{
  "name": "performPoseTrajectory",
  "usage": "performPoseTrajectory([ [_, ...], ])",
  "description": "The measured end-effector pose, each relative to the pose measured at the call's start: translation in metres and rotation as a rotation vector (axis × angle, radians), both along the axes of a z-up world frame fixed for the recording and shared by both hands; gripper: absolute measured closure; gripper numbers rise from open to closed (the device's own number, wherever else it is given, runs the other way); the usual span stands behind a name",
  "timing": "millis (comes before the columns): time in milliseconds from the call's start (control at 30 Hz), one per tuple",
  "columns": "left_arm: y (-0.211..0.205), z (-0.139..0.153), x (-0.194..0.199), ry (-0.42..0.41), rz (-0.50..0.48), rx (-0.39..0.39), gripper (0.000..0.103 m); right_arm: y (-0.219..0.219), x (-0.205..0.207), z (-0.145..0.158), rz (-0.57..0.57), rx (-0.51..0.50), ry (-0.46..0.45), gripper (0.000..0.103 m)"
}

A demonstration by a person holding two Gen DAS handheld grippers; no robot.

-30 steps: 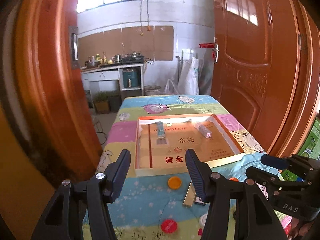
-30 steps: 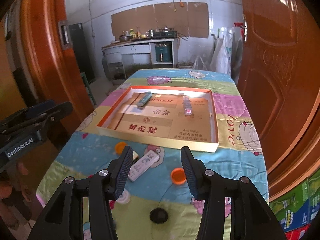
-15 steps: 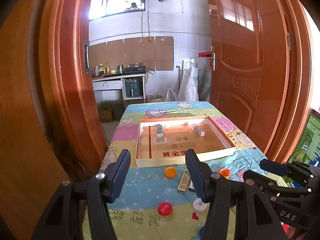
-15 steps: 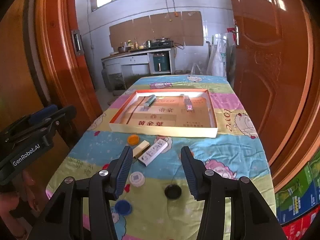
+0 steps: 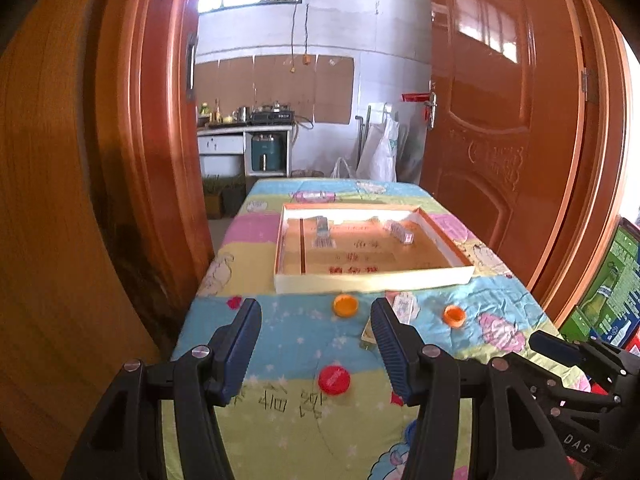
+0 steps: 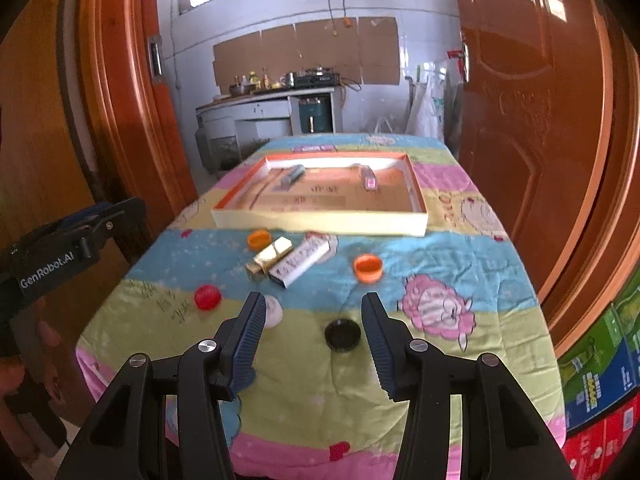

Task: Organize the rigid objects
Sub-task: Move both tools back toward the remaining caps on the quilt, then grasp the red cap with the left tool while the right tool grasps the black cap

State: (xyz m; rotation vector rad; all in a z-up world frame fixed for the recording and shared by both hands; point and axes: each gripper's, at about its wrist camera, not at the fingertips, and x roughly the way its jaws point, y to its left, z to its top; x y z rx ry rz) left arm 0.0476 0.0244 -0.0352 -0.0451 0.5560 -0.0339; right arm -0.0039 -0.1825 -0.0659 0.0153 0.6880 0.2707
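A shallow cardboard tray (image 5: 372, 278) (image 6: 320, 224) lies on the table's far half with two small packs inside (image 6: 292, 176) (image 6: 369, 178). In front of it lie a gold box (image 6: 269, 258), a white pack (image 6: 302, 262), two orange caps (image 6: 368, 267) (image 6: 258, 239), a red cap (image 6: 207, 297), a white cap (image 6: 274, 312) and a black cap (image 6: 342, 334). My left gripper (image 5: 316, 346) is open and empty above the near table edge. My right gripper (image 6: 312, 340) is open and empty, held back over the near edge.
The table wears a colourful cartoon cloth (image 6: 440, 280). Orange wooden doors stand on the left (image 5: 152, 140) and the right (image 5: 500, 140). Stacked cartons (image 6: 600, 380) sit on the floor at the right. A kitchen counter (image 5: 244, 128) is beyond the table.
Both grippers have pulled back and up from the table, so the tray looks smaller and more caps show at the near end. Both stay open and empty.
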Motion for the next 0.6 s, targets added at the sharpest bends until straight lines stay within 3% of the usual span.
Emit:
performPoseTrajectory([
  [200,0.002,-0.031,0.003,0.055,-0.028,-0.007,0.046,-0.002,0.004,-0.026,-0.015,-0.007,0.061,0.051],
  [600,-0.009,-0.080,0.023,0.160,-0.078,0.004,0.046,-0.002,0.010,-0.045,-0.019,-0.009,0.100,0.051],
])
